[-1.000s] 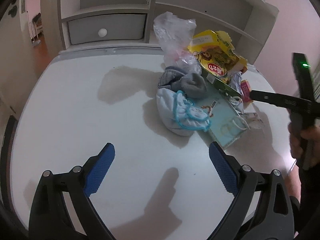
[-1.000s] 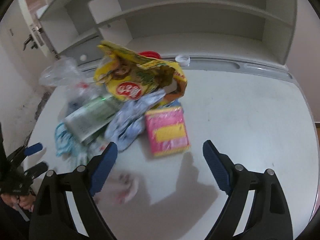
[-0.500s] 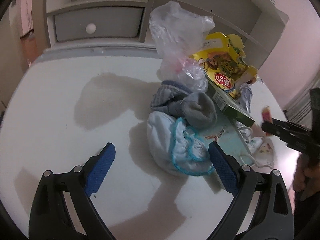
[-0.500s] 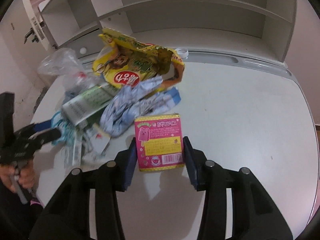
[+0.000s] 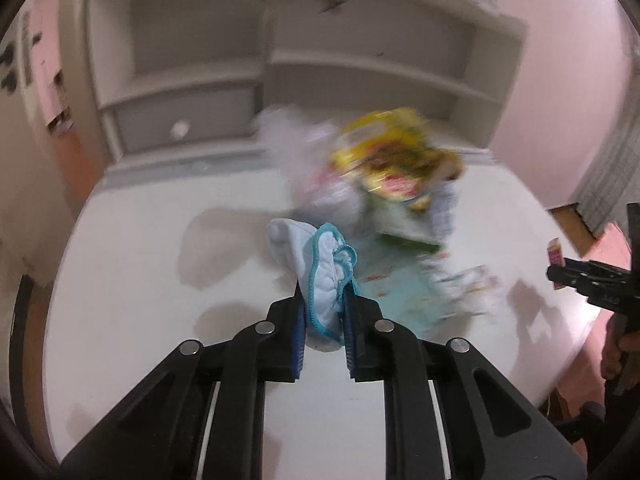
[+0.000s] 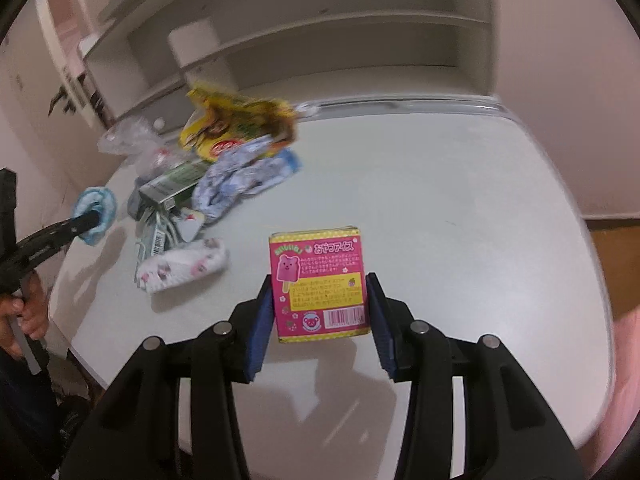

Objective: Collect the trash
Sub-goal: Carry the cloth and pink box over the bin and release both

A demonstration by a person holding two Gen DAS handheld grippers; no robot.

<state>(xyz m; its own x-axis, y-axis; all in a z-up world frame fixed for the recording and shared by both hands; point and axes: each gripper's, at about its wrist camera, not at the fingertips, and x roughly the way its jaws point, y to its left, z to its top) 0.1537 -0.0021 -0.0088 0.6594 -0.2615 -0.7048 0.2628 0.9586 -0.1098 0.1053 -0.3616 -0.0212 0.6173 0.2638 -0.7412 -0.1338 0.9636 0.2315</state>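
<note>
White worktop (image 6: 440,200) holds the trash pile upper-left; we've got left gripper (image 5: 323,312) pinching blue-trimmed cloth (image 5: 324,276), right gripper (image 6: 318,304) clamping pink box (image 6: 318,280) mid-frame, so lift both w/ firm grip.

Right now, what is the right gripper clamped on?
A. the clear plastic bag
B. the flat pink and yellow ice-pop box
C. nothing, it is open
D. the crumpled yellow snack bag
B: in the right wrist view the right gripper has both blue pads pressed against the sides of the flat pink and yellow ice-pop box.
</note>
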